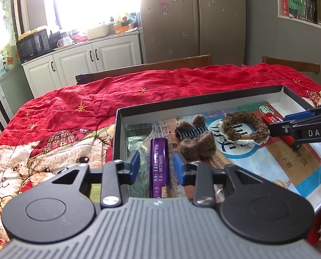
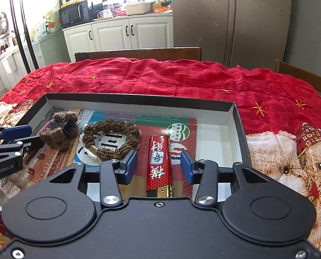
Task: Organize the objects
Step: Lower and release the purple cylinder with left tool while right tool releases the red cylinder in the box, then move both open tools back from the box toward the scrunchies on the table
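Observation:
A shallow black box (image 1: 195,101) (image 2: 138,99) lies on the red cloth and holds books. A purple lighter (image 1: 159,164) lies in it between the fingers of my left gripper (image 1: 157,166), which is open with gaps on both sides. A red lighter (image 2: 159,164) lies in it between the fingers of my right gripper (image 2: 159,164), also open and not touching it. A fuzzy brown hair clip (image 1: 194,138) (image 2: 59,129) and a brown braided scrunchie (image 1: 244,129) (image 2: 110,139) lie in the box between the two lighters.
The table is covered by a red cloth (image 1: 138,90) (image 2: 182,79) with bear prints. Wooden chair backs (image 1: 154,67) (image 2: 143,52) stand behind it. White cabinets, a microwave (image 1: 34,45) and a fridge (image 2: 229,17) stand farther back.

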{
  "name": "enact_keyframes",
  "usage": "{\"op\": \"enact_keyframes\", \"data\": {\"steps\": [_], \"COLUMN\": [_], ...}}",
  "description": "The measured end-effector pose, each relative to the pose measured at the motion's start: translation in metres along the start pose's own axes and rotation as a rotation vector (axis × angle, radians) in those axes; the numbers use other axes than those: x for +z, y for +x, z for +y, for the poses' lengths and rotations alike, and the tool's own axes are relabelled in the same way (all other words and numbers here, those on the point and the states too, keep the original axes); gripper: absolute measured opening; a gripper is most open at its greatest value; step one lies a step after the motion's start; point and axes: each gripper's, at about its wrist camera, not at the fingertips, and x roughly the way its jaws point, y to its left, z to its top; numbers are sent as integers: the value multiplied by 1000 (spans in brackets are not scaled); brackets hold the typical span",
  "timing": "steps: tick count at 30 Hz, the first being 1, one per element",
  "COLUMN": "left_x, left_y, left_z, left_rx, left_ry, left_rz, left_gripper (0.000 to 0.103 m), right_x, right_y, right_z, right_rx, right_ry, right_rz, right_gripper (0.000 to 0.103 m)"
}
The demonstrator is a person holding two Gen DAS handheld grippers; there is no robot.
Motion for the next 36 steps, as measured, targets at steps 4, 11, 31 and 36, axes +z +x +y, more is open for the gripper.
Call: {"op": "enact_keyframes", "data": {"steps": [4, 11, 31, 36], "left_x": [1, 2, 6, 3], "left_y": [-4, -14, -83, -103], "left_z": [2, 3, 1, 1], "left_rx": [7, 9, 5, 8], "left_ry": [-2, -16, -23, -33], "left_rz": [-14, -41, -171, -198], "left_gripper": [63, 71, 98, 103], "right_x": [0, 1, -14, -23], "right_y": [-5, -19, -105, -123], "right_z": [-3, -1, 33, 38], "right_rx": [-10, -8, 50, 69], "right_ry": [7, 4, -76, -82], "right_rz": [-14, -45, -187, -195], "right_gripper": [47, 50, 75, 76]}}
